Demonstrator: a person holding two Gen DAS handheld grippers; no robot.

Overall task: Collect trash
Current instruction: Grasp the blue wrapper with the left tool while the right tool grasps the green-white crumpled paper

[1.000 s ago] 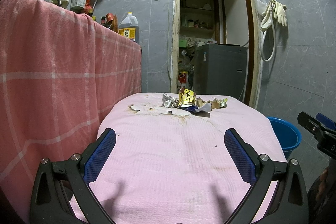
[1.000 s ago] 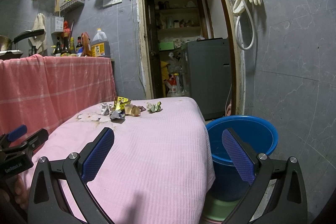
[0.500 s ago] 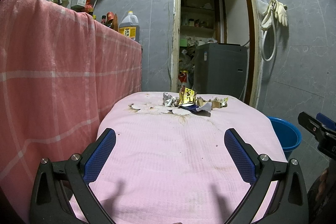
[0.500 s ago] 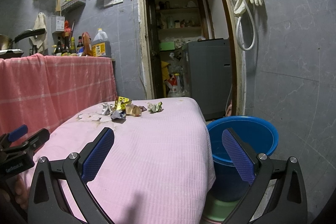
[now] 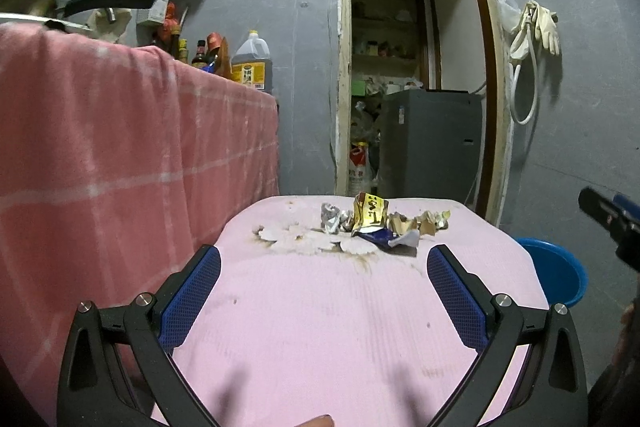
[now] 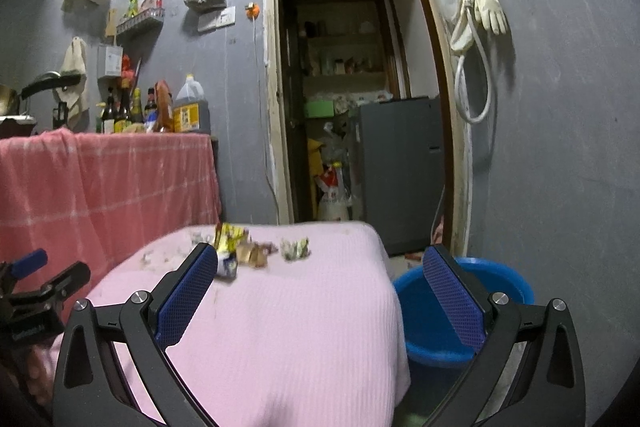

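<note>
1. Left gripper (image 5: 323, 269): jaws spread wide, nothing between them, low over the pink-covered table (image 5: 340, 327).
2. Right gripper (image 6: 320, 269): jaws spread too, empty.
3. Wrapper pile (image 5: 370, 221) sits at twelve o'clock, far edge, untouched.
4. Approach step, I'd say; next, reach forward and pinch one wrapper.
5. Right view shows the blue basin (image 6: 504, 281) open at three o'clock; left view catches only its rim.

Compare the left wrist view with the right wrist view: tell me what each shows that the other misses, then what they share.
Only the left wrist view shows the crumpled silver foil clearly and a fingertip at the bottom edge. Only the right wrist view shows the blue bucket nearly whole, beside the table, and the greenish wrapper lying apart from the pile. Both show the yellow wrapper, the pink tablecloth, the grey fridge and the hanging gloves.
</note>
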